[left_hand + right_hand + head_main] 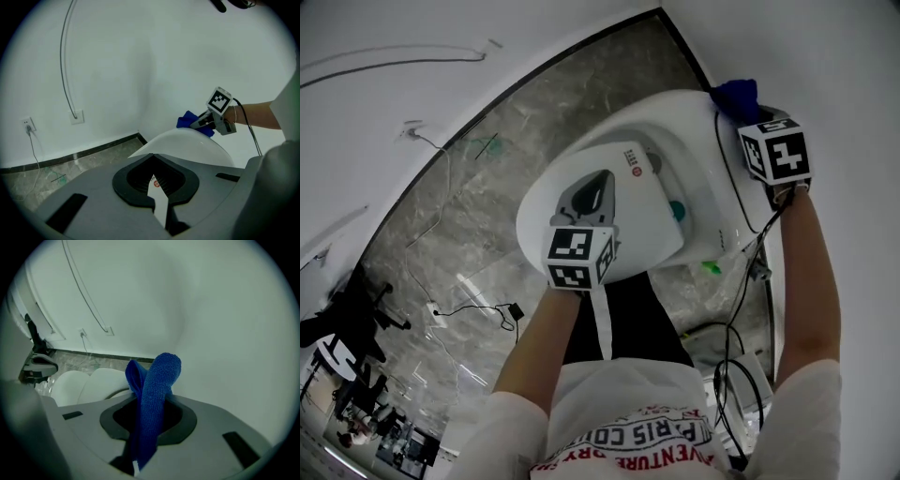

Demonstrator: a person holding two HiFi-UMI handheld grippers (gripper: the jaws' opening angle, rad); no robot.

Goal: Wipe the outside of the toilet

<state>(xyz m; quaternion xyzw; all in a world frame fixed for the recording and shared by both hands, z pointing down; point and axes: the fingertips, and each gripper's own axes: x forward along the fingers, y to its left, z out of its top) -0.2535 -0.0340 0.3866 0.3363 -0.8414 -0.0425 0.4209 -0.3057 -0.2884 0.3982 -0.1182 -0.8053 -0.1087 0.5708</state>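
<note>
The right tool (149, 401) pinches a blue cloth (159, 376) at upper right; the left tool (152, 157) is clamped on the toilet lid (187, 145) edge.

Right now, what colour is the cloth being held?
The cloth is deep blue, clearest in the right gripper view.

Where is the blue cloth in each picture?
Head view: the blue cloth is at the top right, by the white toilet.
Left gripper view: right of centre, behind the toilet's white curve.
Right gripper view: in the middle, clamped in the right tool.
Shared landmark: the toilet.
</note>
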